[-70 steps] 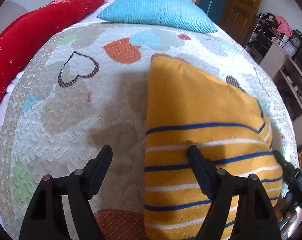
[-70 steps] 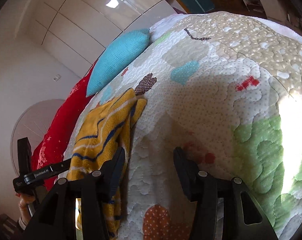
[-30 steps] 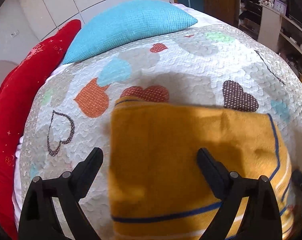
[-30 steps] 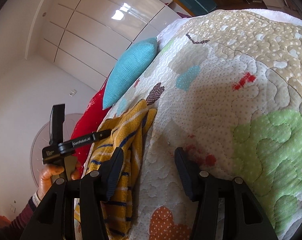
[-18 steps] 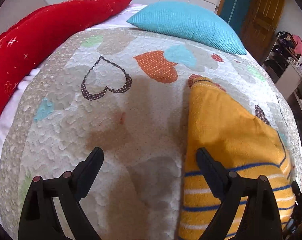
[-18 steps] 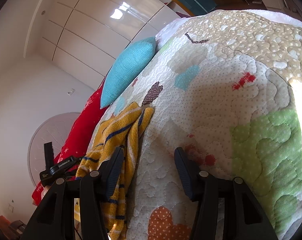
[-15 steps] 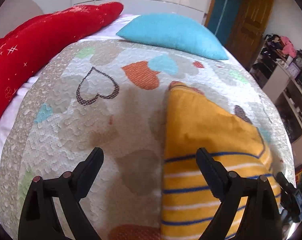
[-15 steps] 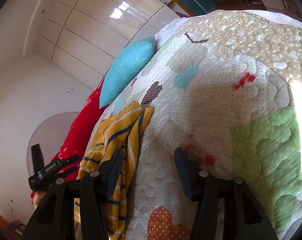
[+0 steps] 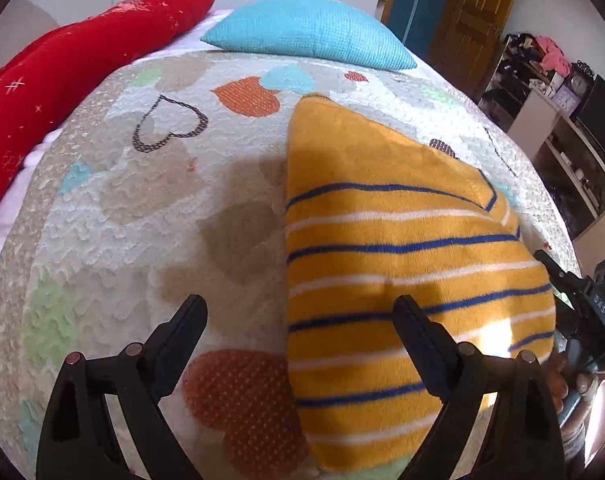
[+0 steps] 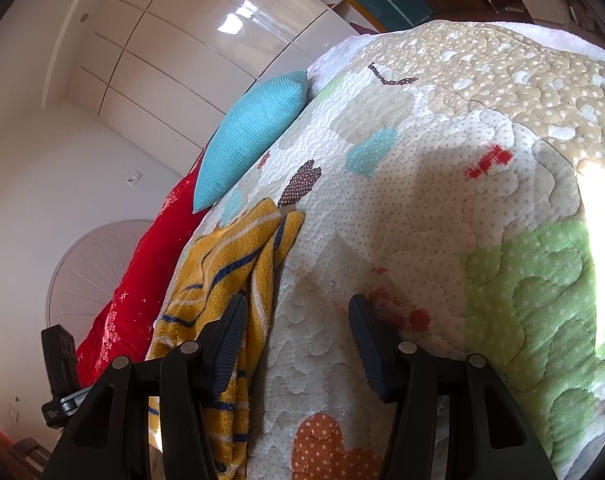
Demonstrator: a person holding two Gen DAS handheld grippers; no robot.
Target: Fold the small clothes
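Observation:
A yellow garment with blue and white stripes (image 9: 402, 264) lies folded flat on the heart-patterned quilt (image 9: 150, 200). My left gripper (image 9: 298, 320) is open and empty, low over the quilt, its right finger above the garment's near left part. My right gripper (image 10: 298, 332) is open and empty, just right of the garment's edge (image 10: 230, 276) in the right wrist view, its left finger by the cloth. The right gripper's body also shows at the garment's right edge in the left wrist view (image 9: 582, 312).
A turquoise pillow (image 9: 310, 32) and a red cushion (image 9: 62, 68) lie at the head of the bed. Shelves with clutter (image 9: 550, 80) and a wooden door (image 9: 466, 20) stand to the right. The quilt falls away at the bed's near edge (image 10: 542, 320).
My left gripper swung around over the garment and came back to its near left side, still open. The right gripper stayed almost still. The garment lies as before.

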